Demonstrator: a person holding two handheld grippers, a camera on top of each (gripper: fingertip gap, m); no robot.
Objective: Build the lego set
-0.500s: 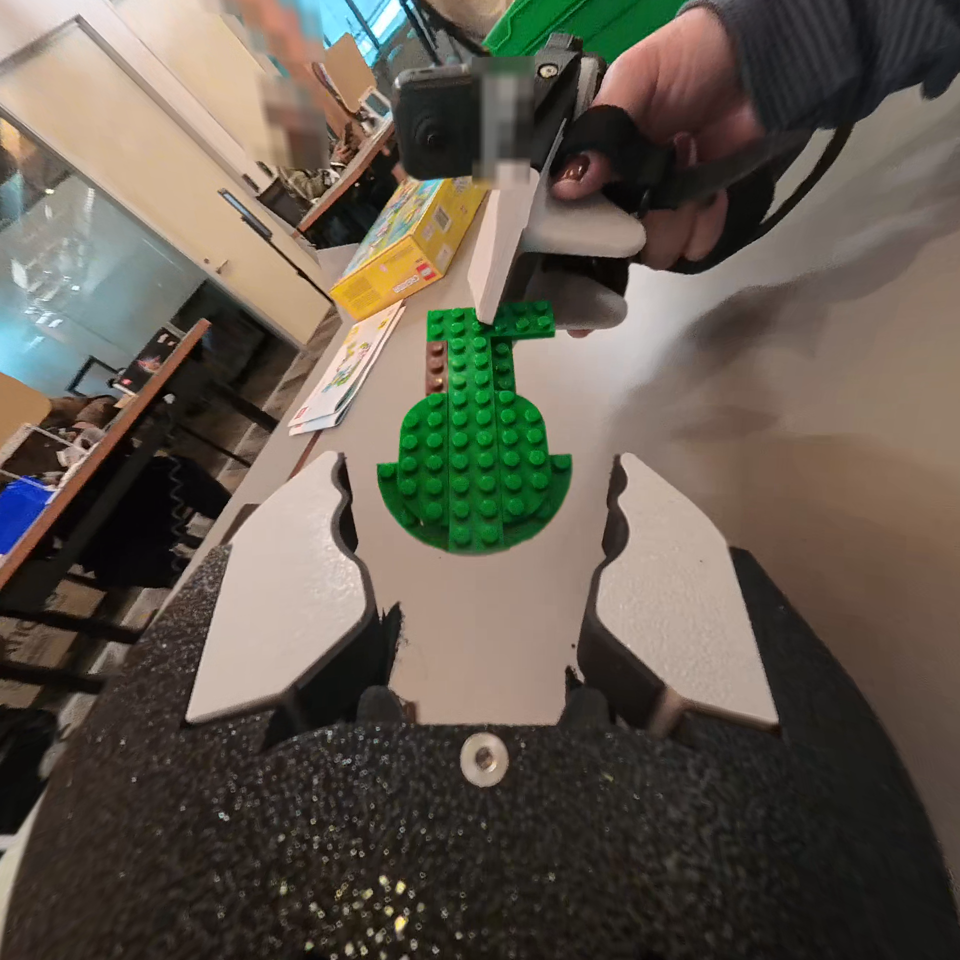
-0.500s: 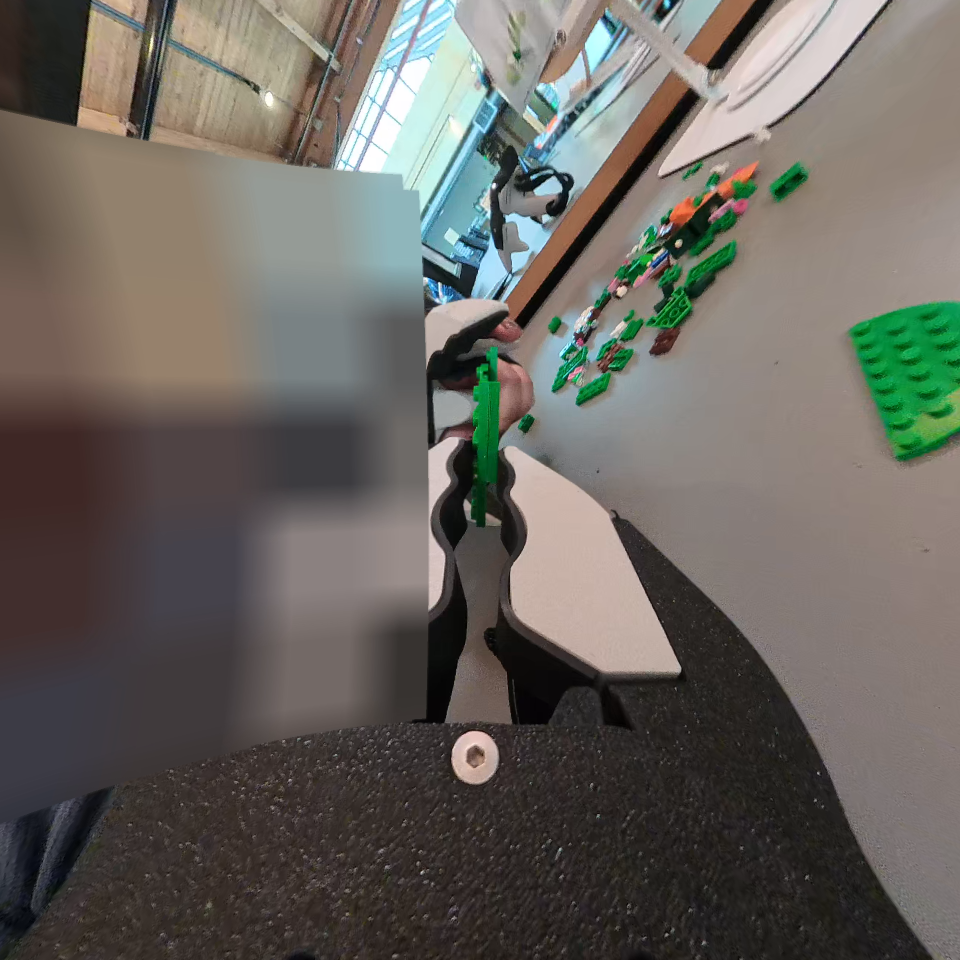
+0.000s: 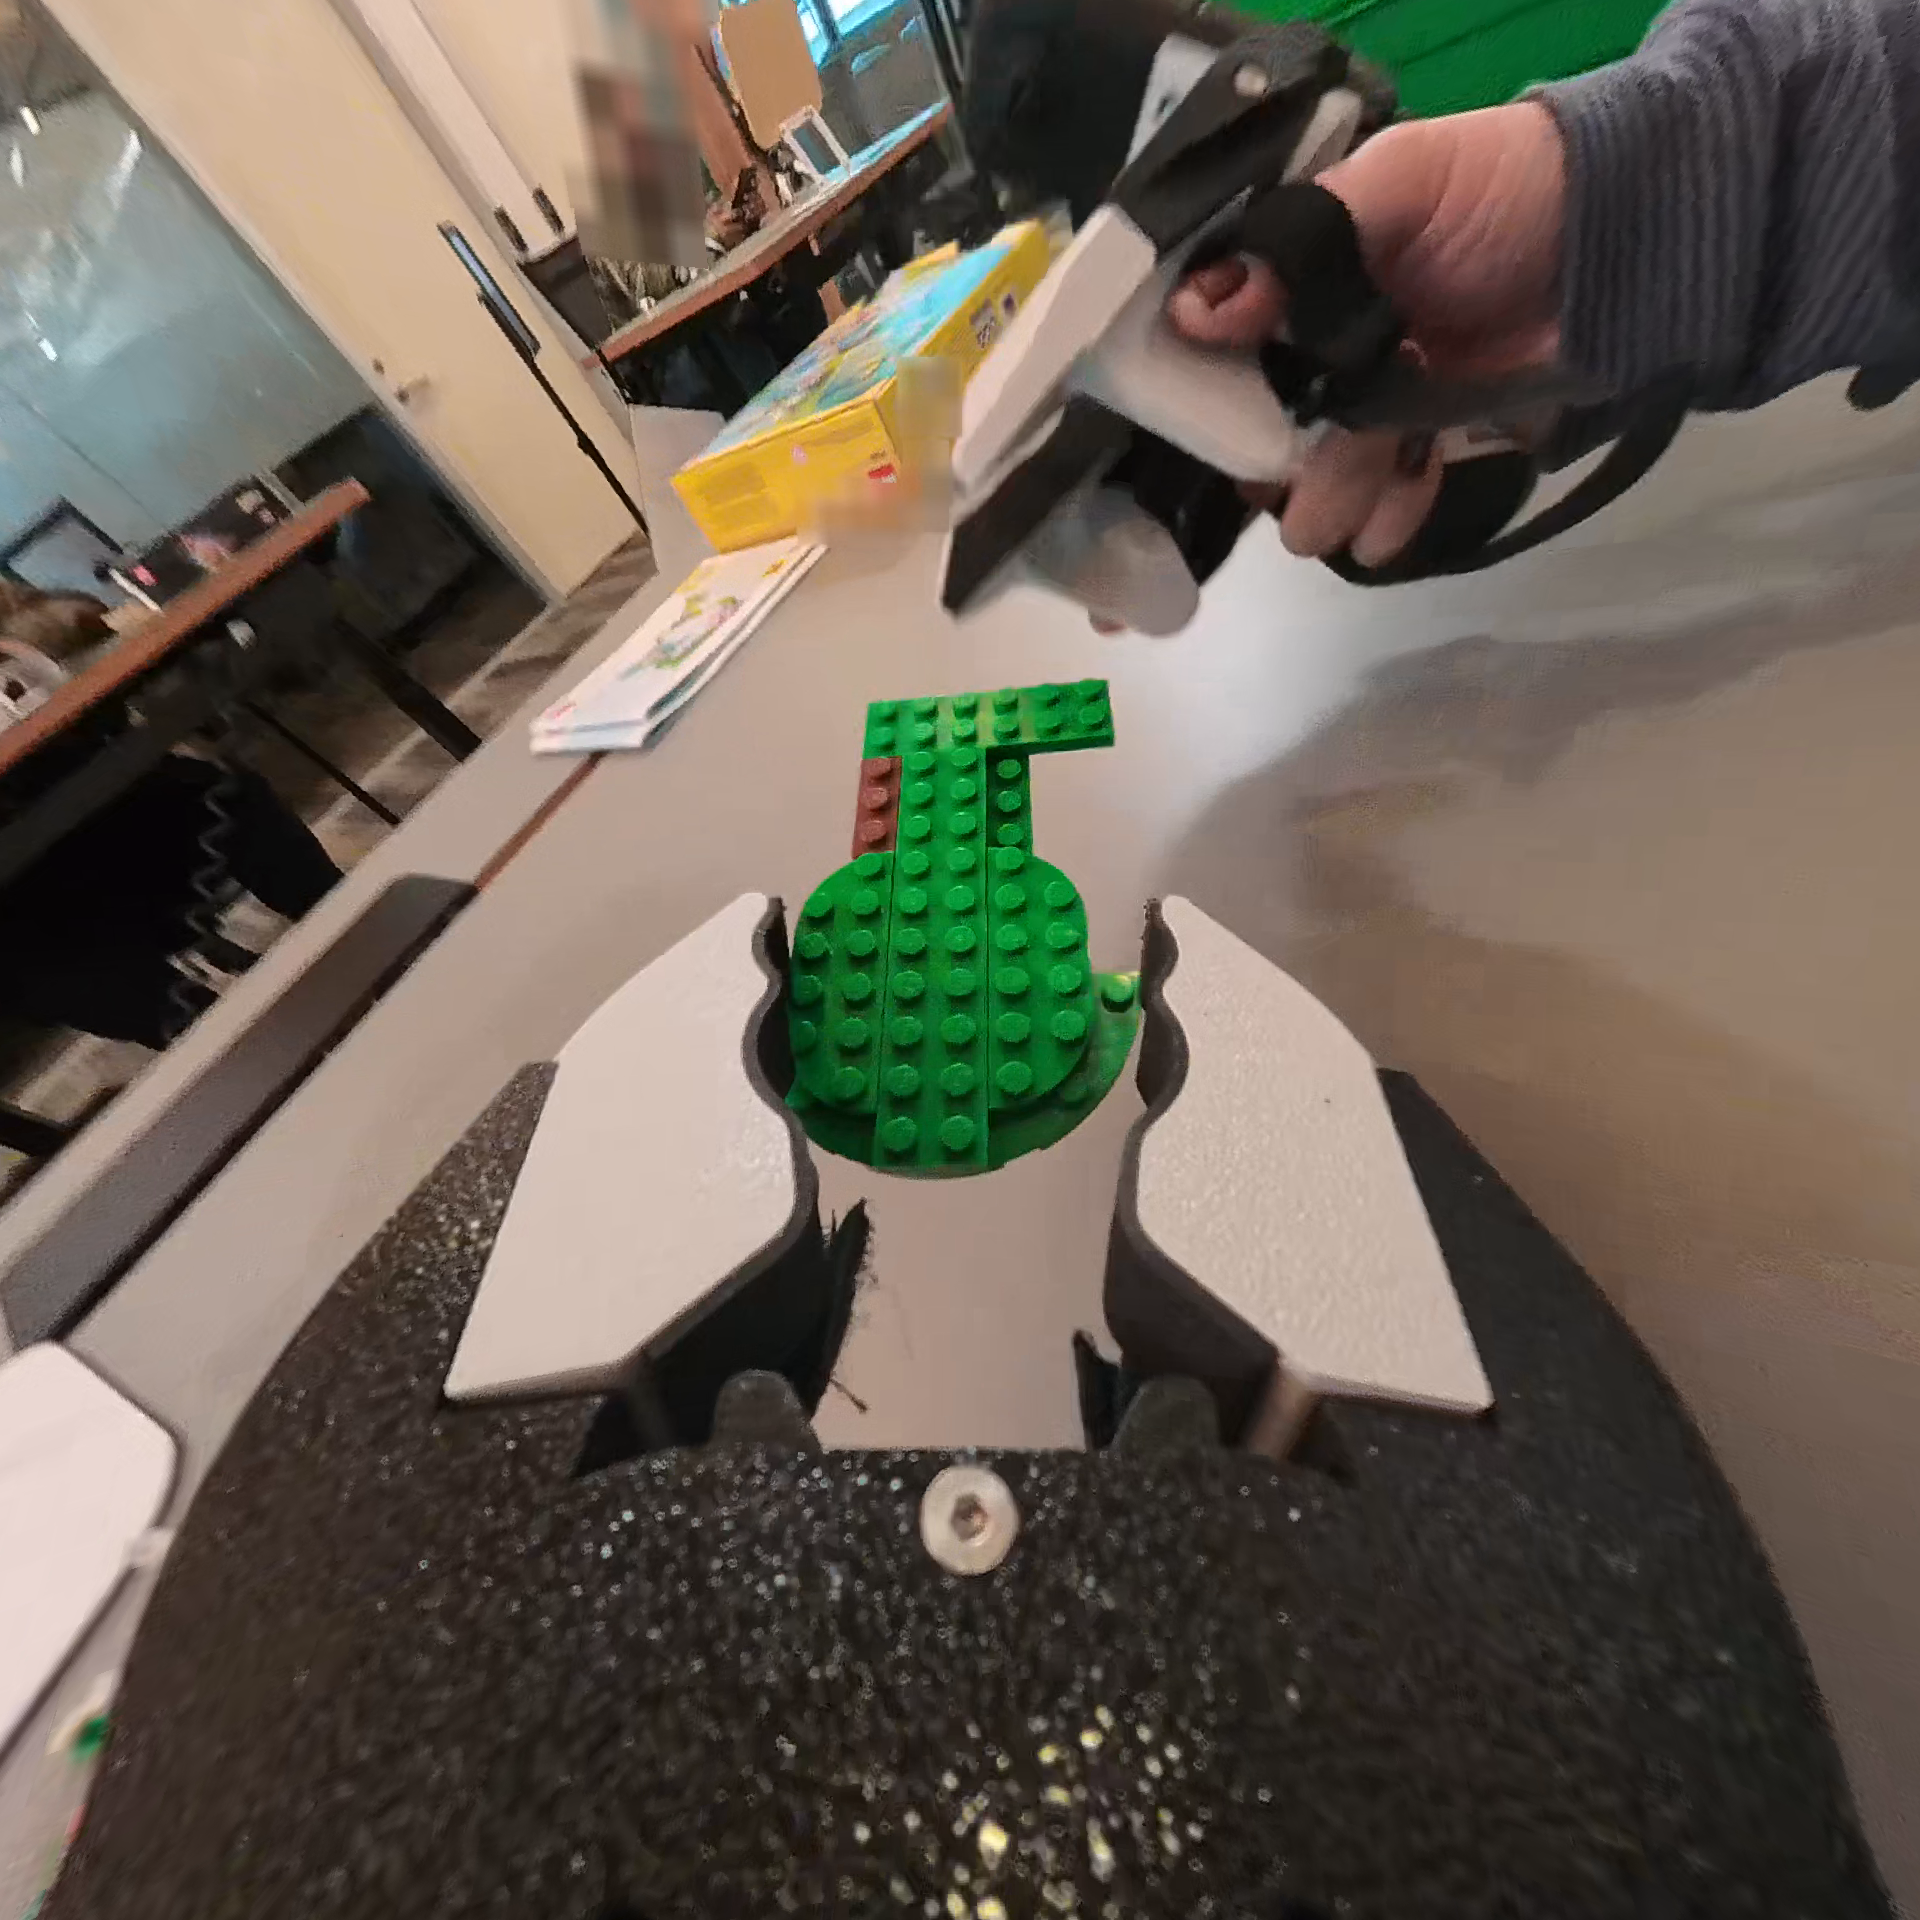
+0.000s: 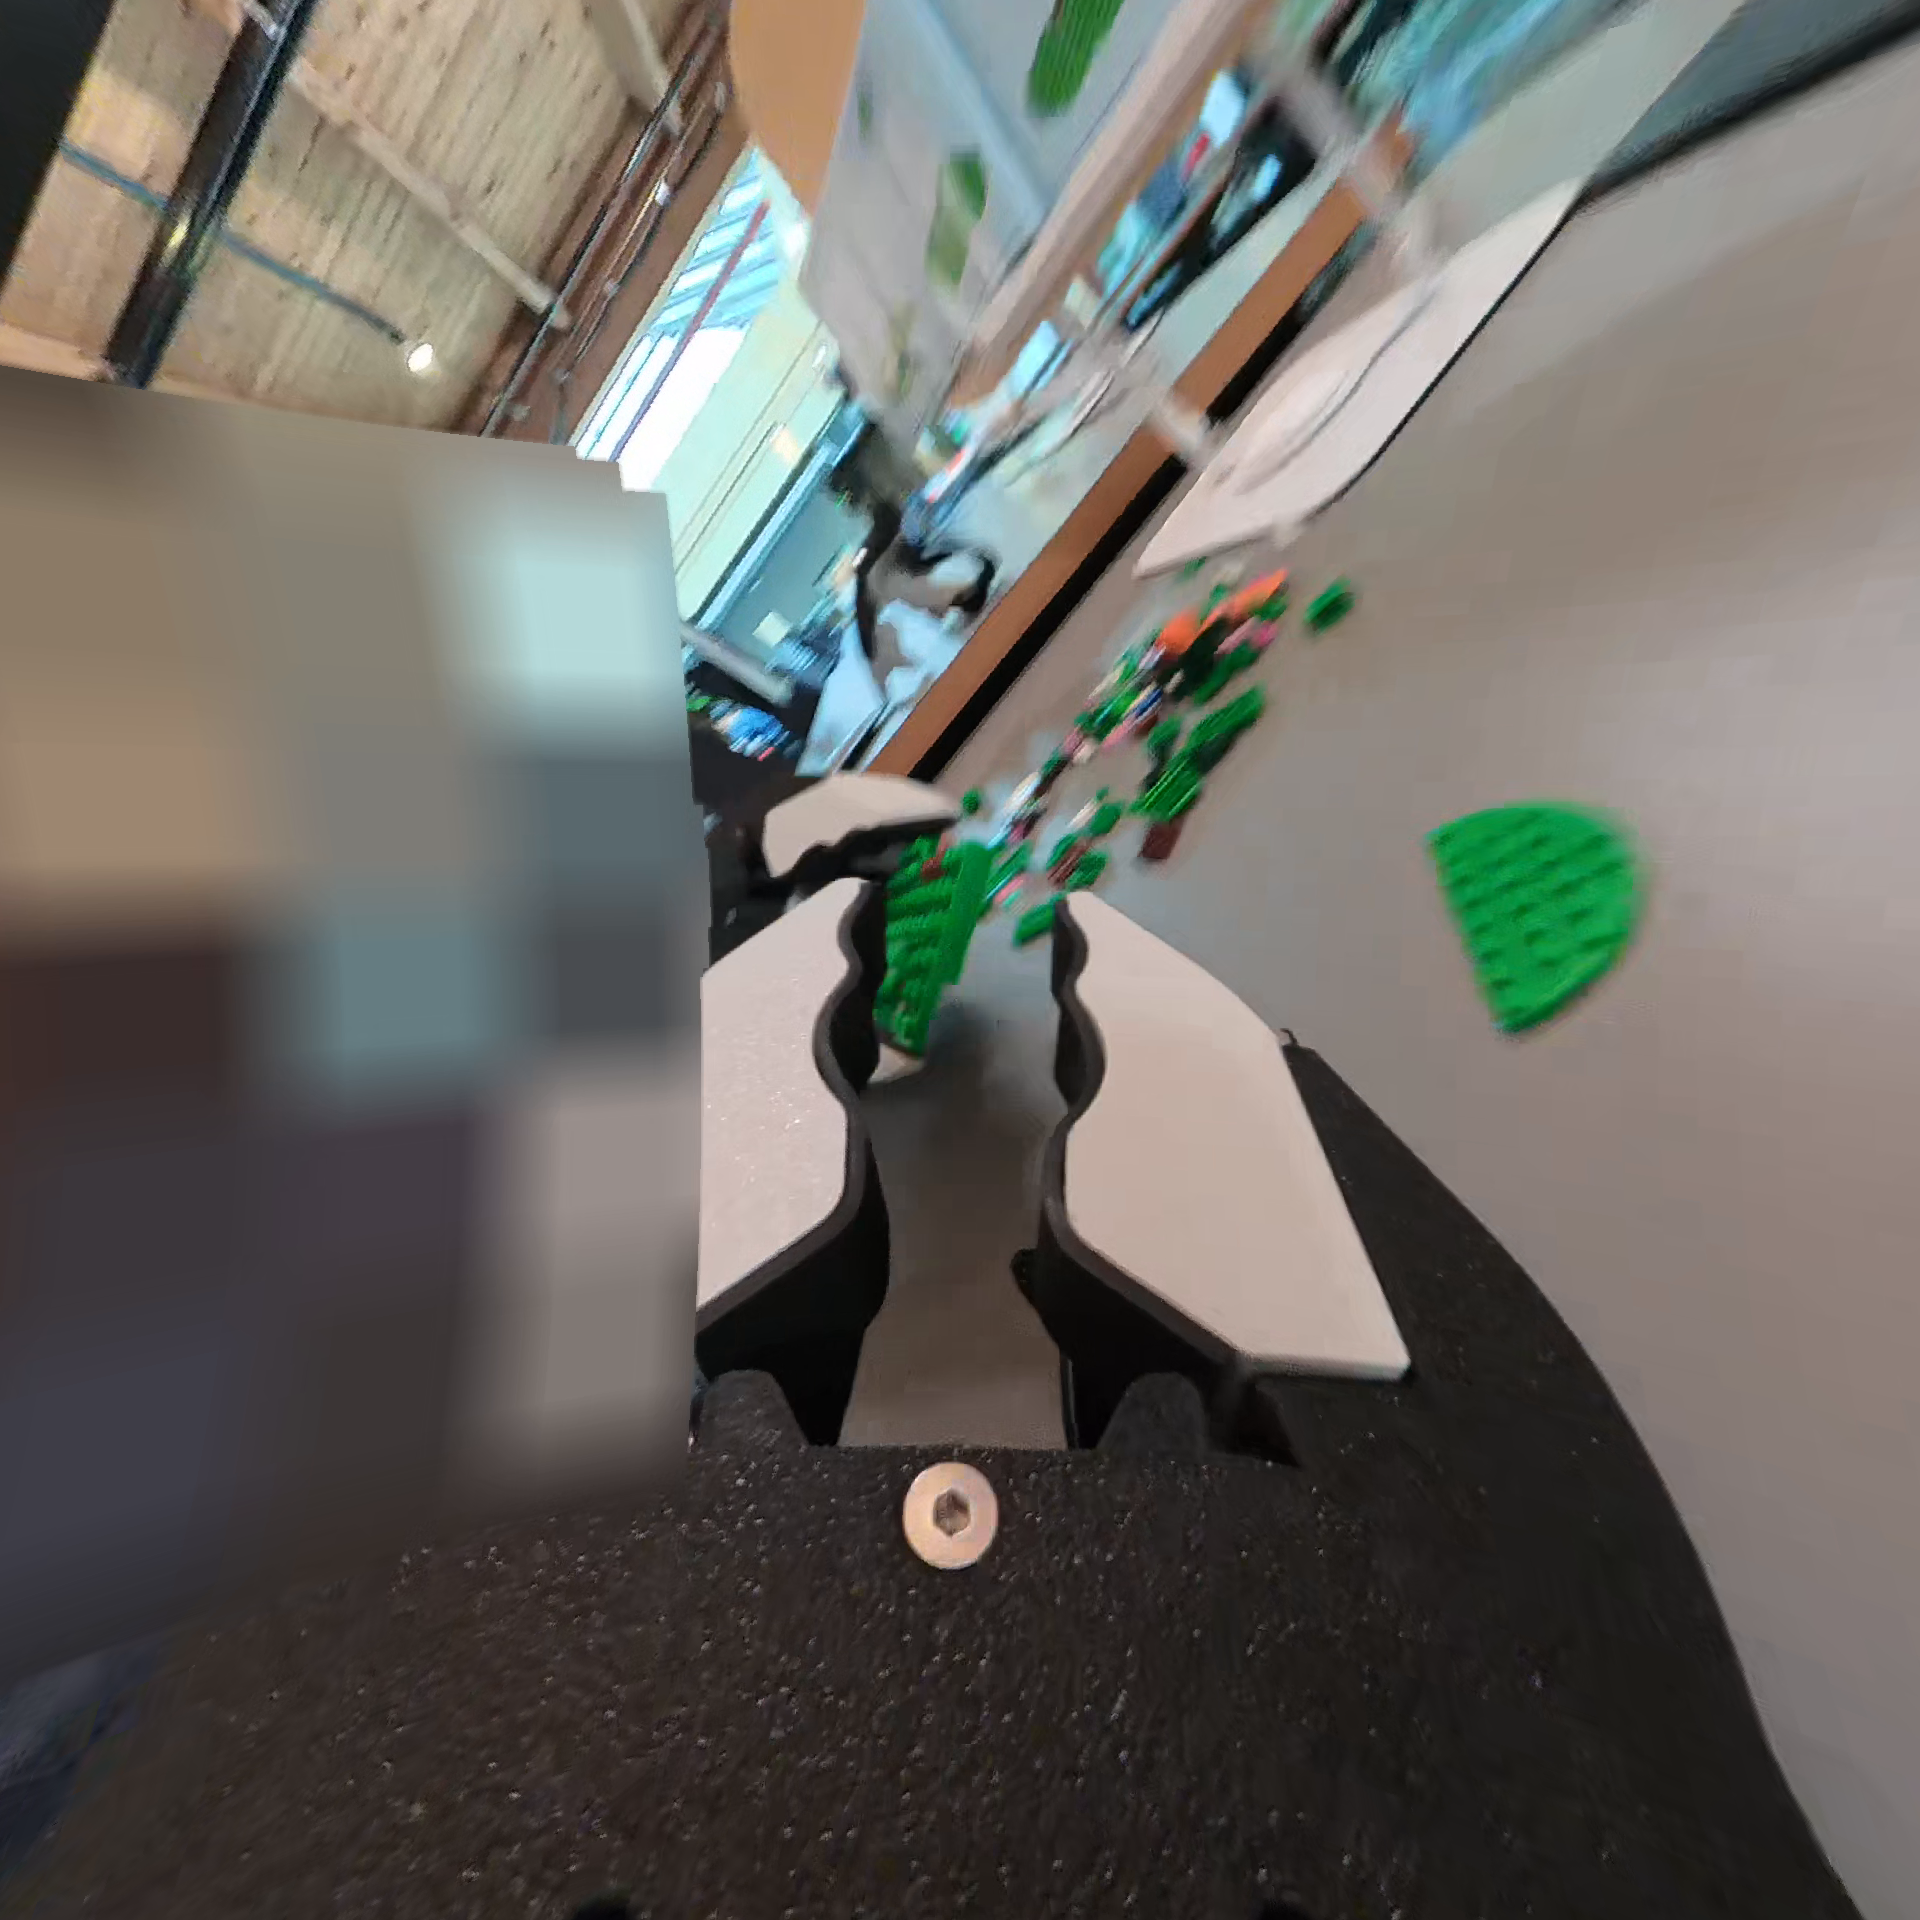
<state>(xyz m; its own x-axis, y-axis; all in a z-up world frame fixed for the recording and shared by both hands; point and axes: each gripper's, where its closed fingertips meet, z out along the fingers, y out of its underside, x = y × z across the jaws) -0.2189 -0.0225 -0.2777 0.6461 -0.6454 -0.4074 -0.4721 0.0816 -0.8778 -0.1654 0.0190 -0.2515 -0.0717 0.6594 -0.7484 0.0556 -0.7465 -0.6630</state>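
Note:
A green lego assembly lies on the grey table: a round stack of plates, a long neck, a cross plate at the far end and a small brown piece. My left gripper has its fingers against both sides of the round part. My right gripper hovers above the far end, blurred, held by a hand. In the right wrist view my right gripper is open and empty. The assembly shows just beyond it, between the left gripper's fingers.
A green half-round plate lies alone on the table. A pile of loose pieces lies farther off, near a white board. A yellow box and a booklet lie at the far left, by the table edge. There is about 8 cm between the tips of the two grippers.
My right gripper has let go of the assembly's far end, opened and lifted away. My left gripper has moved forward and closed in on the round part.

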